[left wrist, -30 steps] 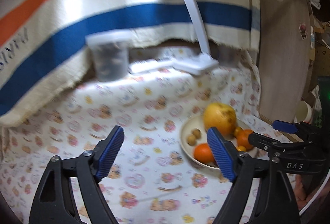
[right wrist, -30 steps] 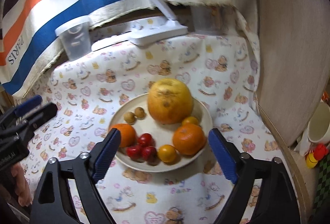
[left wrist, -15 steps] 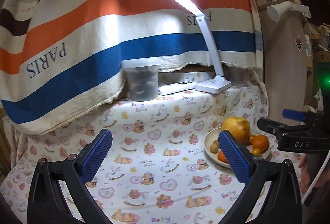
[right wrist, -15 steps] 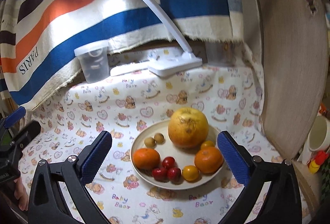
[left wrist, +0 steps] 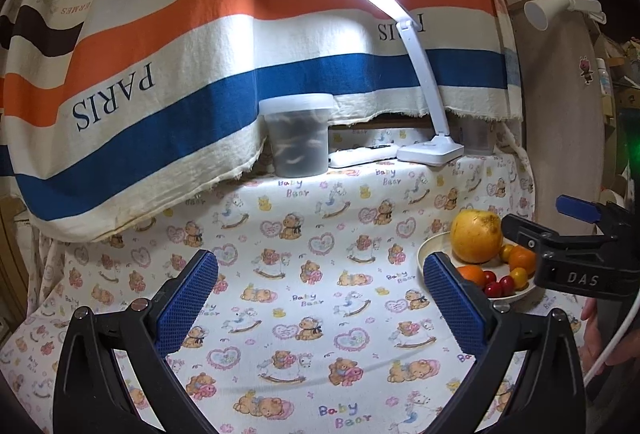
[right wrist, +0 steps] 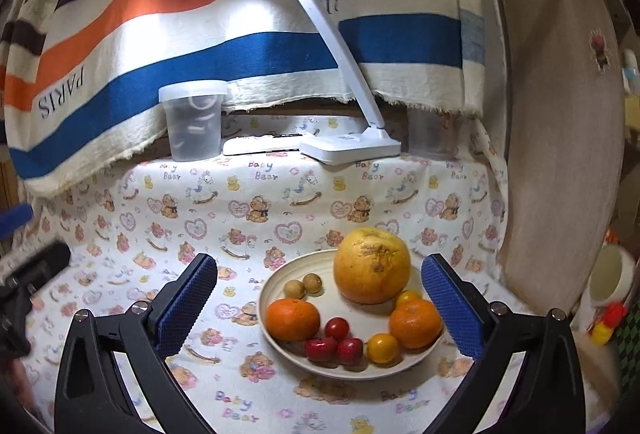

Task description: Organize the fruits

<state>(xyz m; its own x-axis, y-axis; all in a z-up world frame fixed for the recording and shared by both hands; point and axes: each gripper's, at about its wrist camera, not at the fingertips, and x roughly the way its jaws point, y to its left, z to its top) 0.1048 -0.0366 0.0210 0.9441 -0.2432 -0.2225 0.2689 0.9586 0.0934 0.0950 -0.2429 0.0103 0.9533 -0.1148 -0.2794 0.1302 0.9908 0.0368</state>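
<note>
Surroundings — lamp (right wrist: 348,148), tub (right wrist: 194,122) behind plate (right wrist: 276,286) | both grippers' jaws wide, empty

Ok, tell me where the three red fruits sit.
In the right wrist view the three red fruits cluster at the plate's near edge, between the left orange and a small yellow fruit.

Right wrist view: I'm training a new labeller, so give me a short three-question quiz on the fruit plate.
1. True or false: the large yellow round grapefruit lies on the cream round plate.
2. How many small red tomatoes are there: A two, B three, C five?
3. Fill in: the right gripper fingers are ____.

Key: 1 true; 2 B; 3 open, nothing held.
</note>
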